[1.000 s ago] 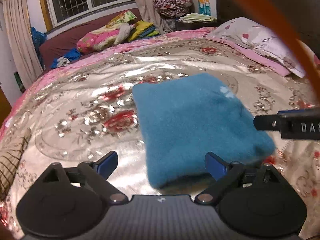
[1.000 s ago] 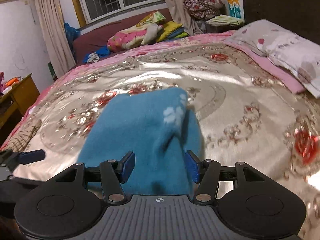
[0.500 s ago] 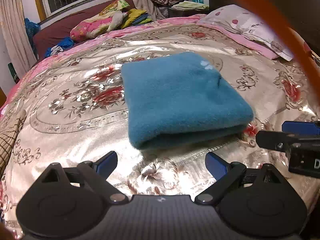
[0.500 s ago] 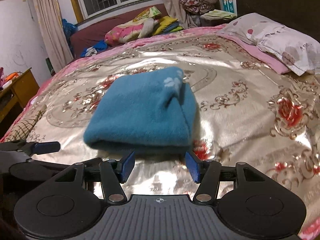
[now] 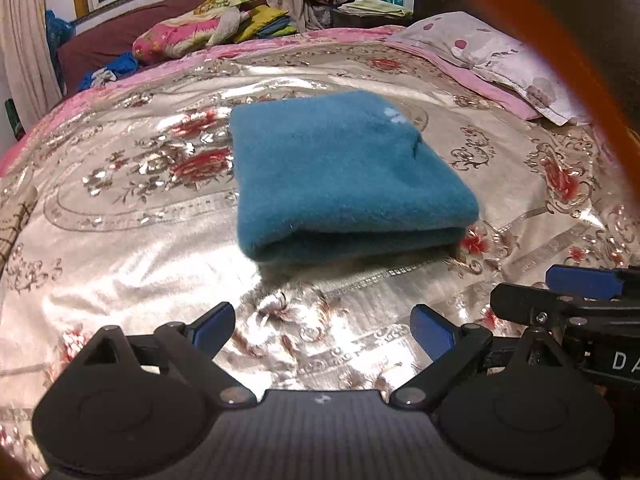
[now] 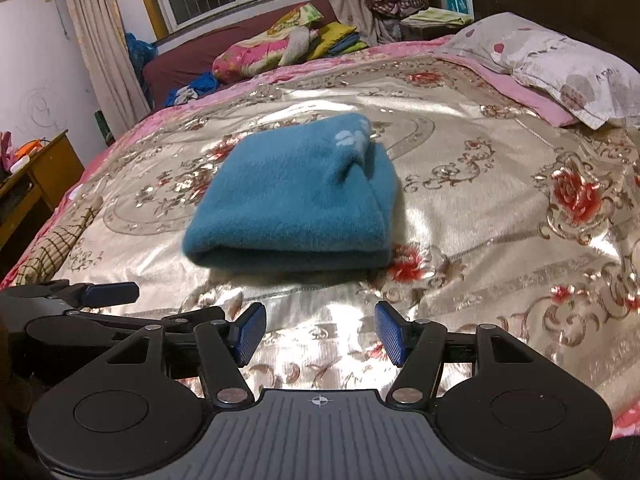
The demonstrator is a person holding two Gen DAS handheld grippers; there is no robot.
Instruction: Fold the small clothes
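Observation:
A blue fleece garment point(image 5: 340, 176) with a small white paw print lies folded into a flat rectangle on the shiny floral bedspread point(image 5: 132, 248). It also shows in the right wrist view point(image 6: 292, 208). My left gripper point(image 5: 322, 326) is open and empty, held back from the garment's near folded edge. My right gripper point(image 6: 320, 334) is open and empty, also short of the garment. The right gripper shows at the right edge of the left wrist view point(image 5: 576, 292). The left gripper's fingertip shows at the left of the right wrist view point(image 6: 108, 292).
A pillow point(image 6: 560, 68) lies at the bed's right side. Piled bedding and clothes point(image 6: 280, 48) sit on a maroon couch under the window. A wooden table point(image 6: 36, 176) stands left of the bed. A checked cloth point(image 6: 52, 248) lies on the bed's left edge.
Both grippers have drawn back from the folded garment toward the bed's near edge. The garment lies still, now farther from both sets of fingers.

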